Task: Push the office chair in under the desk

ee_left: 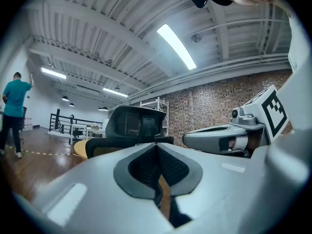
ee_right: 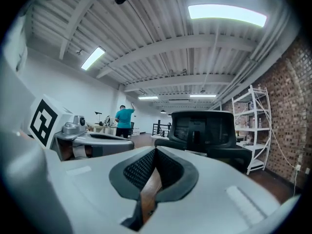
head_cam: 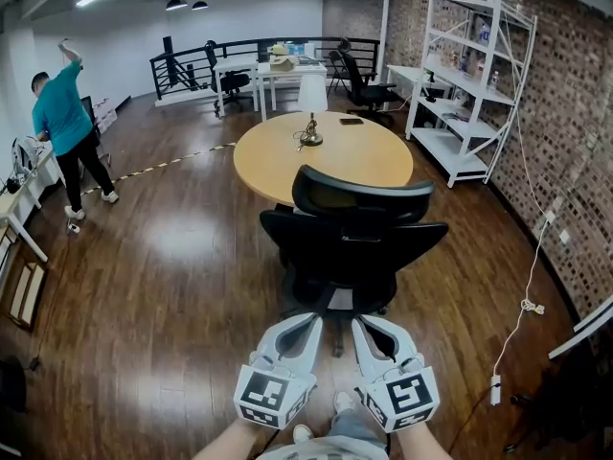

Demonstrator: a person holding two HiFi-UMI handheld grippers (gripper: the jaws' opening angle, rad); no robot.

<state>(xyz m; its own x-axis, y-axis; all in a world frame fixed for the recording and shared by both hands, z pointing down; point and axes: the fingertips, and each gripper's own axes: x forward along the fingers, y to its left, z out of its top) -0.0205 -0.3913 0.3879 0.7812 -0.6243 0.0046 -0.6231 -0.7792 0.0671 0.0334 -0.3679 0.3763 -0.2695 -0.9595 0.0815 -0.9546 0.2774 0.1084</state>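
both clenched tight on nothing: left gripper (head_cam: 308, 322) and right gripper (head_cam: 362, 324), side by side, low over the wood floor (head_cam: 172, 286), just short of the office chair (head_cam: 350, 233). parked at the near edge of the round desk (head_cam: 326, 151), backrest facing this way, not tucked under yet.

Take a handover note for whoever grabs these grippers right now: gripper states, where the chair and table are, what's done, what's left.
Grippers: the left gripper is shut with nothing between its jaws. The right gripper is also shut and empty. They are side by side, held low.
Things: the office chair is just ahead, backrest toward you, and neither gripper touches it. The round table is beyond it.
Done: the grippers are lined up behind the chair.
Left: the seat does not look tucked under yet, so probably press on the backrest and roll the chair in under the table.
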